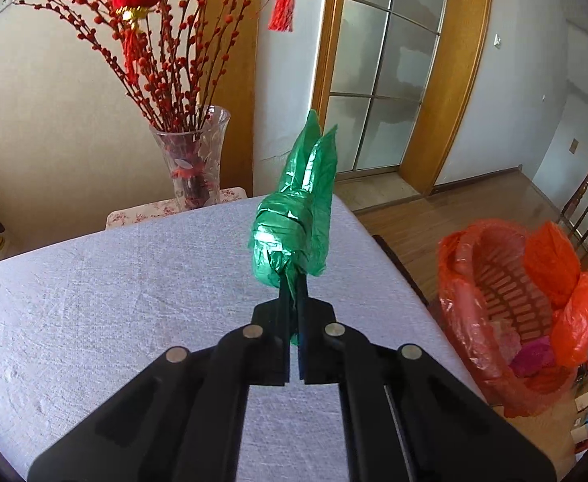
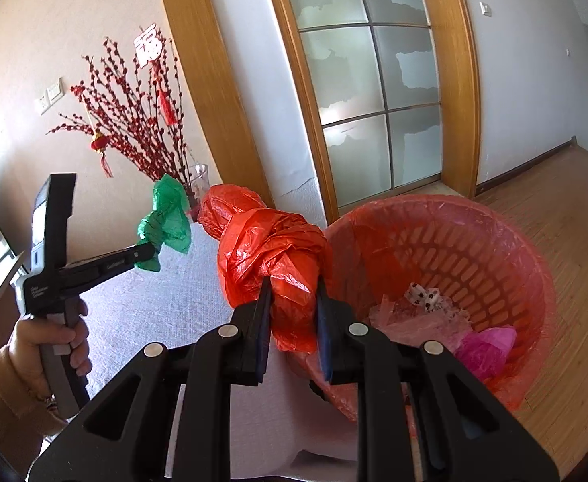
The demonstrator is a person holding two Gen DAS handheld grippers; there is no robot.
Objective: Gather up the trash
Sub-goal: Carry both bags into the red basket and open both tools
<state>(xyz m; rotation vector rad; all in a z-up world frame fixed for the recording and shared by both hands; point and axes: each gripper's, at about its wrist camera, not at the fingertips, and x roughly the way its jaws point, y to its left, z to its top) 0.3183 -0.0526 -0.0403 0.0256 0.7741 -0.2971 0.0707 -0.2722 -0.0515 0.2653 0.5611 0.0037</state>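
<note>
My left gripper (image 1: 292,281) is shut on a knotted green plastic bag (image 1: 294,217), which it holds up above the white tablecloth (image 1: 113,281). From the right wrist view the same left gripper (image 2: 146,255) and green bag (image 2: 167,217) hang over the table's far side. My right gripper (image 2: 294,285) is shut on the bunched red plastic liner (image 2: 270,249) of a red slatted waste basket (image 2: 474,249), lifting that liner's edge. The basket (image 1: 507,305) holds pink and clear wrappers (image 2: 482,349) at its bottom.
A glass vase (image 1: 191,160) with red berry branches and lantern ornaments stands at the table's far edge. The basket sits on a wooden floor (image 2: 567,289) right of the table. A frosted glass door (image 2: 374,92) is behind, and a wooden chair (image 1: 587,201) at far right.
</note>
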